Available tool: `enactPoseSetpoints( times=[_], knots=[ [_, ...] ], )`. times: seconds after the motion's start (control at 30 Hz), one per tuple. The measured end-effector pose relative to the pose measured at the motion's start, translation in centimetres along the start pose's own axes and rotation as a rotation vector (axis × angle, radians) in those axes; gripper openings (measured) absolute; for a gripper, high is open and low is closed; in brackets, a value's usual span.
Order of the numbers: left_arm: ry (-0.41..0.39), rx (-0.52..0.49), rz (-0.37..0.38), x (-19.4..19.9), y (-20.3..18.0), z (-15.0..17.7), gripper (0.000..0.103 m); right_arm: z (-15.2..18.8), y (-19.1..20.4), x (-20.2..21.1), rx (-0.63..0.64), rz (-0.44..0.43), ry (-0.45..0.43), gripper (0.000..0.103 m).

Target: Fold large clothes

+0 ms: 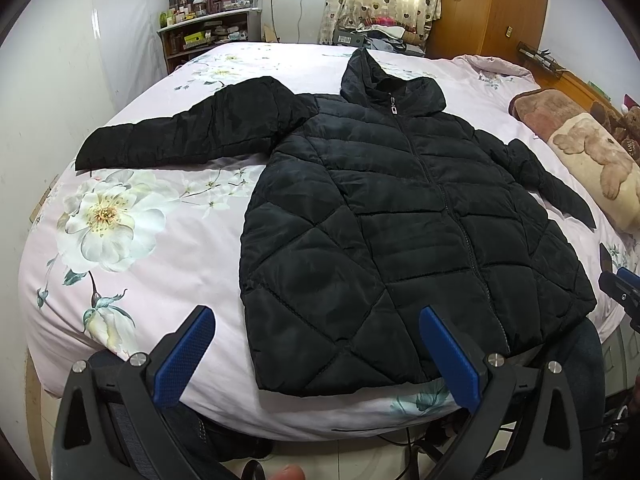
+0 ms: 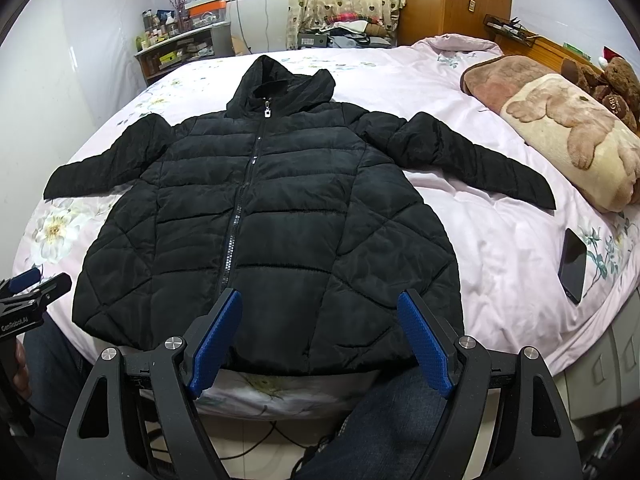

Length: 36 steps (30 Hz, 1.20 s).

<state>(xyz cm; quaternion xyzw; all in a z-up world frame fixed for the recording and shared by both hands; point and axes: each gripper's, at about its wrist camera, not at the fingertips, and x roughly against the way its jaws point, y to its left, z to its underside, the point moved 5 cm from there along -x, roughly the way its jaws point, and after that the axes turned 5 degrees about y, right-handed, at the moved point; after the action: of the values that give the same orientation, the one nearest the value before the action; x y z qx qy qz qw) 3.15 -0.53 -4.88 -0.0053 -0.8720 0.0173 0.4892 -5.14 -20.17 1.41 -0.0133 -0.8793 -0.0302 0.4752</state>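
Note:
A black quilted hooded jacket [image 1: 400, 220] lies flat, front up and zipped, on the bed, sleeves spread to both sides; it also shows in the right wrist view [image 2: 272, 220]. My left gripper [image 1: 316, 316] is open and empty, hovering above the jacket's lower left hem near the bed's front edge. My right gripper [image 2: 320, 300] is open and empty above the middle of the hem. The right gripper shows at the right edge of the left wrist view [image 1: 622, 284], and the left gripper at the left edge of the right wrist view [image 2: 32, 292].
The bed has a pink floral sheet [image 1: 140, 240]. A folded teddy-print blanket [image 2: 568, 132] and a teddy bear [image 2: 616, 84] lie at the right. A black phone [image 2: 573, 266] lies on the sheet right of the jacket. Shelves [image 1: 208, 32] and a wardrobe [image 1: 492, 4] stand behind.

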Motion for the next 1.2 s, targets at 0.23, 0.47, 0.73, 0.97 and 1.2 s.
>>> enactPoseSetpoints(
  times=[0.23,0.47,0.73,0.97,1.2],
  knots=[
    [0.003,0.001,-0.001,0.0,0.0,0.1,0.103,0.0,0.0,0.0,-0.001,0.001,0.001,0.08],
    [0.006,-0.002,0.002,0.0,0.0,0.1,0.103,-0.1,0.0,0.0,0.0,0.001,0.002,0.08],
    [0.008,0.002,0.003,-0.1,0.0,0.1,0.103,0.0,-0.1,-0.1,0.0,0.001,0.002,0.08],
    [0.009,-0.003,0.005,-0.3,0.0,0.0,0.103,-0.2,-0.1,-0.1,0.001,0.002,0.003,0.08],
    [0.017,-0.001,0.012,-1.1,0.3,-0.6,0.103,-0.2,0.1,-0.6,0.006,0.0,0.004,0.08]
  ],
)
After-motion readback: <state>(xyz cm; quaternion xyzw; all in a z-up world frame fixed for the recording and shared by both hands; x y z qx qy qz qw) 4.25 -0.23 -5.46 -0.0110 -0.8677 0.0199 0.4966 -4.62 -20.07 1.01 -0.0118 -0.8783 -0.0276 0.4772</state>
